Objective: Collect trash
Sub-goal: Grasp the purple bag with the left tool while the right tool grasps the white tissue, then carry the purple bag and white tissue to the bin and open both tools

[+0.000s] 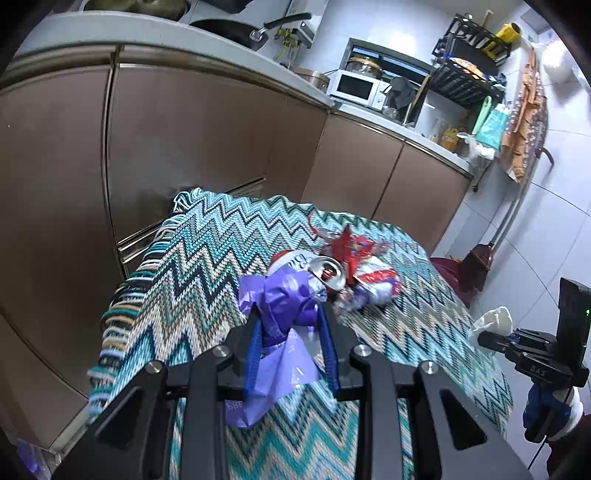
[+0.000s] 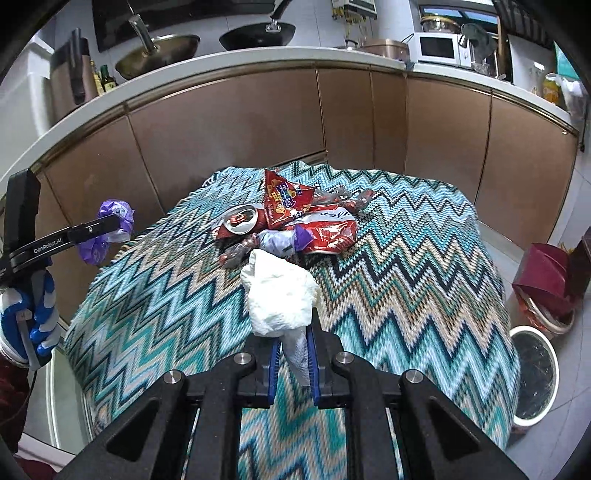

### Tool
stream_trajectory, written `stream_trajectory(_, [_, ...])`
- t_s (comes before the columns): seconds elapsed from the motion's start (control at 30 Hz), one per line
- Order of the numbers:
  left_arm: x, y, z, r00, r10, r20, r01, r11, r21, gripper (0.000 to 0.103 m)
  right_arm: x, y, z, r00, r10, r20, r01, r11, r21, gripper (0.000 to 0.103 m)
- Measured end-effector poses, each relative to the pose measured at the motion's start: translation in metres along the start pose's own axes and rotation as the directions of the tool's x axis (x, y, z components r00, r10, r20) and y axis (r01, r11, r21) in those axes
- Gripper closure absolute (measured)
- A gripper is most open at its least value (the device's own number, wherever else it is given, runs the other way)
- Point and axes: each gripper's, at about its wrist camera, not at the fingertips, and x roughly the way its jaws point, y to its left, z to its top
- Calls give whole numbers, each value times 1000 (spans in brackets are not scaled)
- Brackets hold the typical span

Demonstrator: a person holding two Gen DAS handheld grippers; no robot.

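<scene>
Trash count over the zigzag-cloth table (image 2: 406, 258)

One crushed can (image 2: 240, 220), one white paper wad (image 2: 280, 295), one purple plastic bag (image 1: 284, 306), and about four crumpled wrappers (image 2: 288, 203) in a pile; two pans (image 2: 258, 35) and one microwave (image 2: 437, 48) behind.

- Left claw (image 1: 290, 325): matt black plastic arms, bright metal bolts, blue ribbed pads (image 1: 254, 350).
- Bag (image 1: 284, 302): thin purple plastic film, crinkled and glossy.
- Tissue (image 2: 279, 295): soft white paper, crumpled and matt, pinched in the right claw (image 2: 291, 354).
- Cloth (image 2: 406, 266): coarse knitted zigzag weave in teal, cream and black, fringed at the edge.
- Can (image 2: 240, 219): shiny metal top, red printed side.
- Wrappers (image 2: 288, 201): glossy red foil-like plastic, creased.
- Cabinets (image 2: 229, 129): smooth brown panels with a dull sheen.
- Glove (image 2: 27, 317): blue rubbery coating over white knit.
</scene>
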Motion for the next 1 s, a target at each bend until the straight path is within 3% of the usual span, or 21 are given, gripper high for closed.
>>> stream_trajectory(0.33, [-62,-49,-14,999,1,33,-4,996,91,76,-64,-3,-23,994,22,107,-25,999,21,91])
stream_trajectory(0.57, [-71,-101,-8,1000,-15,26,10,983,182,76,-92,-36,-38,984,9,181,-26,995,95,91])
stream_trajectory(0.73, [-50,-154,-1,996,-90,-25,93,967,237,76,-107,-75,-49,975,-56,215,19,985,170,91])
stream_trajectory(0.83, [-23,-195,3,983,-160,-86,177,949,259,76,-114,-106,-58,967,-112,229,57,970,236,91])
stream_trajectory(1.0, [45,-281,4,945,-244,-219,308,891,334,76,-117,-172,-80,951,-230,206,140,915,378,91])
